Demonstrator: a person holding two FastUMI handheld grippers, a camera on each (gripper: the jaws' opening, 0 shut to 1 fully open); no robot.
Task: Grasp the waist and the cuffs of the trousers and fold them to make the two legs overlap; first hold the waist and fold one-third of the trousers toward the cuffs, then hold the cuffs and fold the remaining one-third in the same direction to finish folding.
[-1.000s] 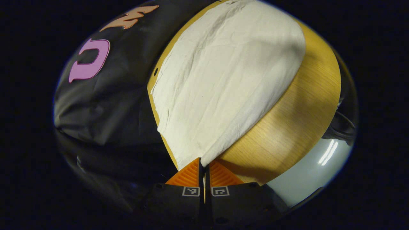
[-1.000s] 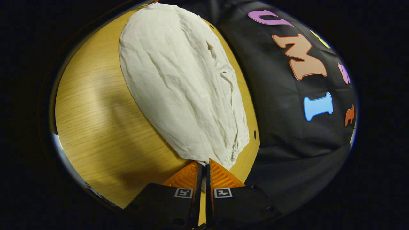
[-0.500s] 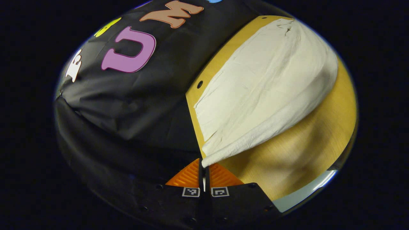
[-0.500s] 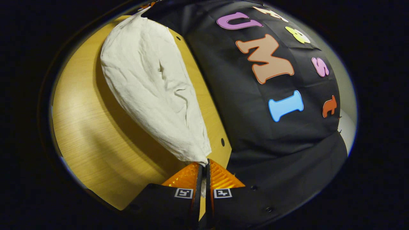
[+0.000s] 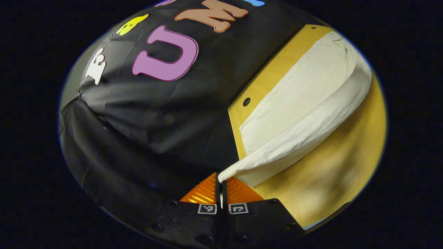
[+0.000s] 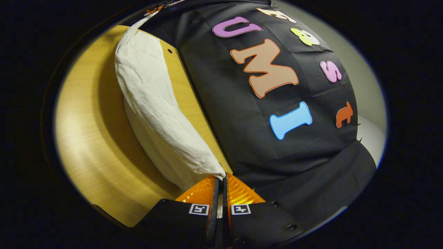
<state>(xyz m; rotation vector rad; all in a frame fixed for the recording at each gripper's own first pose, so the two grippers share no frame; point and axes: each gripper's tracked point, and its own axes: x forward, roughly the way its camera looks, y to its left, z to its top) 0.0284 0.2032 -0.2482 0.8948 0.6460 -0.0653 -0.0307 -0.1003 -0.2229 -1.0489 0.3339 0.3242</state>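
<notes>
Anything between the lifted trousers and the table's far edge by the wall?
In the left gripper view, a bare strip of table with one small hole separates the trousers from that edge.

Cream-white trousers (image 5: 304, 103); yellow wood-grain table (image 5: 332, 180); black wall cloth (image 6: 277, 155).

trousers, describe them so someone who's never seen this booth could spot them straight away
Find the yellow wooden table standing against the black cloth wall. Along its wall-side edge lies a long, wrinkled, cream-white garment: the trousers. They are the sole pale cloth on the table, and one long edge is lifted off the wood, pinched at one end by the left gripper and at the other by the right gripper.
</notes>
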